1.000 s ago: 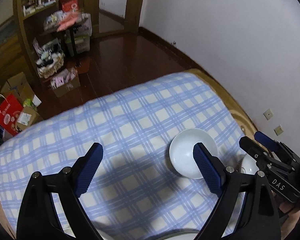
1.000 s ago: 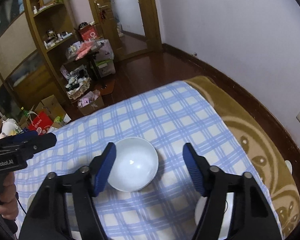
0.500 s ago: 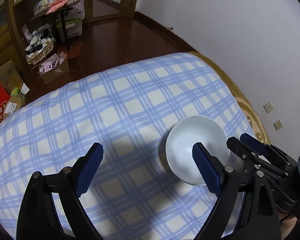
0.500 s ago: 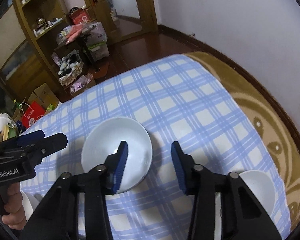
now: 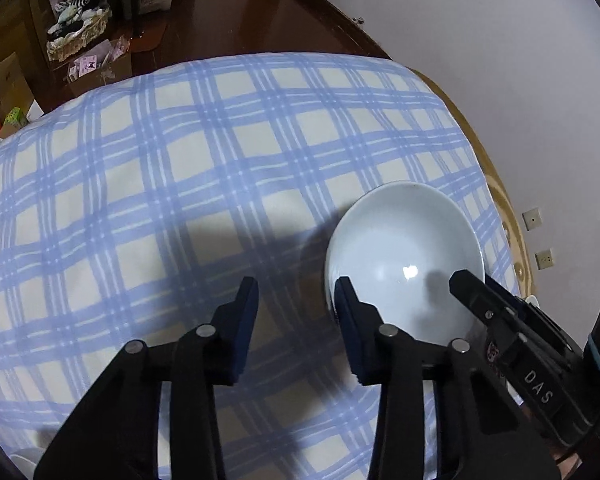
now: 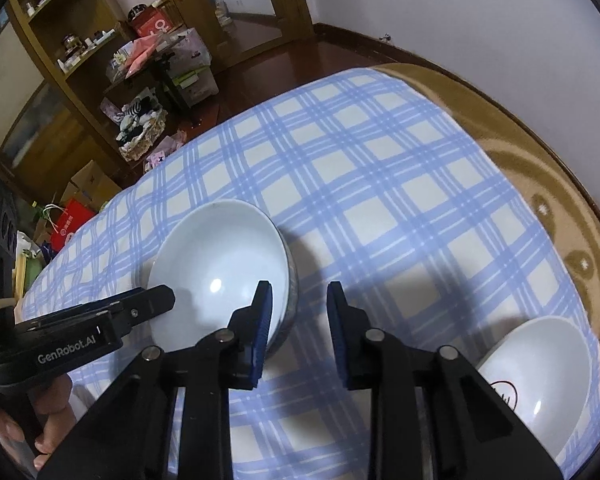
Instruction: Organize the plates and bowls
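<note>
A pale bowl (image 5: 404, 256) sits on the blue checked cloth (image 5: 180, 184); it also shows in the right wrist view (image 6: 216, 264). My left gripper (image 5: 296, 296) is partly closed, still open, with its right finger at the bowl's left rim and its left finger outside on the cloth. My right gripper (image 6: 298, 300) is partly closed too, its left finger inside the bowl's right rim and its right finger outside. Neither grips the rim. A second white bowl (image 6: 536, 376) with a dark mark lies at the right gripper's lower right.
The cloth covers a table with a brown patterned cover (image 6: 560, 184) along the right edge near the white wall. Dark wood floor, shelves (image 6: 72, 40), boxes and a basket (image 5: 76, 36) lie beyond the far edge. A white rim (image 5: 24, 460) shows at lower left.
Both grippers have moved down and closer to the pale bowl. Both have narrowed their fingers, the left from wide open, and now straddle opposite sides of the bowl's rim.
</note>
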{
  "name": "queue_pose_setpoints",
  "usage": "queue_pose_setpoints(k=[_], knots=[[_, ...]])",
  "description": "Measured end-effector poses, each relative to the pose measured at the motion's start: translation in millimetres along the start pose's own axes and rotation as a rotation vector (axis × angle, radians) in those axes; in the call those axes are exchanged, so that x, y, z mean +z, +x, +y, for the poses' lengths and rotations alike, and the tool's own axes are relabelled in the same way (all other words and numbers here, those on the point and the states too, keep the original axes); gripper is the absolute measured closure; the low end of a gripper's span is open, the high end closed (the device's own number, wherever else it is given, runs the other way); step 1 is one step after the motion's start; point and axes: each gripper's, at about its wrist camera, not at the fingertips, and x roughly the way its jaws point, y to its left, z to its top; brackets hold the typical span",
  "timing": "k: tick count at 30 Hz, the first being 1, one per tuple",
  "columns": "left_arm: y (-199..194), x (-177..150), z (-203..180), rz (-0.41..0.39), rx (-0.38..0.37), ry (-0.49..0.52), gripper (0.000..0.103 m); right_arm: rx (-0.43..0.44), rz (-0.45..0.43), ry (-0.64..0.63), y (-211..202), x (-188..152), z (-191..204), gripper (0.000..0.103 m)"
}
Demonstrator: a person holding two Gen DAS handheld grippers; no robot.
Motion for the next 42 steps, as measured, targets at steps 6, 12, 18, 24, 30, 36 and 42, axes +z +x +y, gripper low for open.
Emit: queue_pose_setpoints(k=[6, 12, 18, 24, 30, 36, 42], knots=[[4, -1, -10, -0.009, -0.014, 0.038, 0.091, 0.040, 0.013, 0.004, 4, -3, 2, 0.089], [-5, -12, -34, -0.056, 0.112, 0.176, 0.094, 0.043, 0.018, -0.004, 2, -7, 5, 0.091], [-25, -16, -29, -0.055, 0.107, 0.150, 0.095, 0.086, 0.018, 0.006, -13, -9, 9, 0.092], [-59, -27, -28, -0.088, 0.119, 0.149, 0.094, 0.090, -0.012, -0.015, -41, -11, 26, 0.092], [-103, -40, -18, -0.131, 0.142, 0.130, 0.094, 0.117, -0.046, -0.060, -73, -17, 57, 0.092], [-143, -59, -4, -0.164, 0.168, 0.121, 0.094, 0.123, -0.067, -0.119, -97, -33, 88, 0.092], [-173, -78, 16, -0.178, 0.168, 0.091, 0.095, 0.157, -0.099, -0.151, -117, -53, 113, 0.092]])
